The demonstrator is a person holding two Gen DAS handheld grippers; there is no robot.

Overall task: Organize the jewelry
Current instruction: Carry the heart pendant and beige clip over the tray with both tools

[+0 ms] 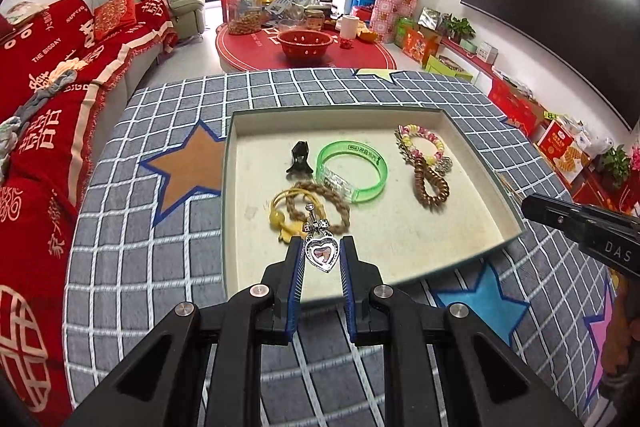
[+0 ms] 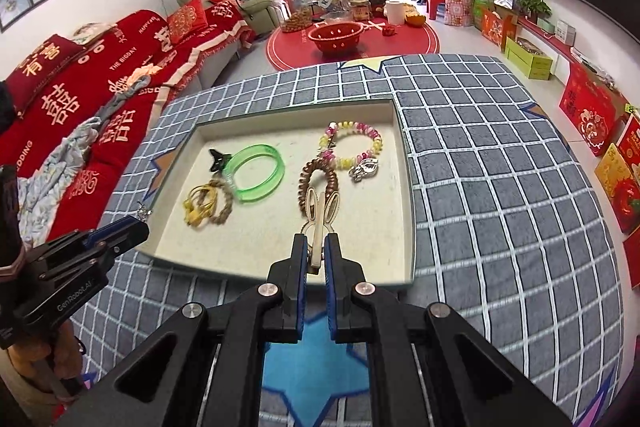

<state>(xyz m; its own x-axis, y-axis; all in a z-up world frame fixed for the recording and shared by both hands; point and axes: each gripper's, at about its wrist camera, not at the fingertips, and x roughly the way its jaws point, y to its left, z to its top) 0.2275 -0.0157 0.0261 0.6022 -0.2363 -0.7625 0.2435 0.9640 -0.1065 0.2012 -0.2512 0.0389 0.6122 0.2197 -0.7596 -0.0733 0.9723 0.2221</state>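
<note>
My left gripper [image 1: 321, 251] is shut on a silver heart pendant with a bow [image 1: 321, 250], held over the near edge of a shallow cream tray [image 1: 460, 211]. My right gripper [image 2: 315, 247] is shut on a cream rabbit-ear hair clip [image 2: 320, 217], also above the tray's [image 2: 256, 251] near side. In the tray lie a green bangle [image 1: 352, 169], a black claw clip [image 1: 299, 159], yellow hair ties with a braided brown band [image 1: 316, 205], a brown coil tie [image 1: 430, 187] and a pink-yellow bead bracelet [image 1: 424, 143]. The left gripper [image 2: 120, 227] shows at the left of the right wrist view.
The tray rests on a grey checked cloth with stars [image 1: 160, 247] over a table. A red sofa [image 1: 48, 99] runs along the left. A round red table [image 1: 304, 47] with jars and a bowl stands beyond. Boxes [image 2: 592, 115] line the right wall.
</note>
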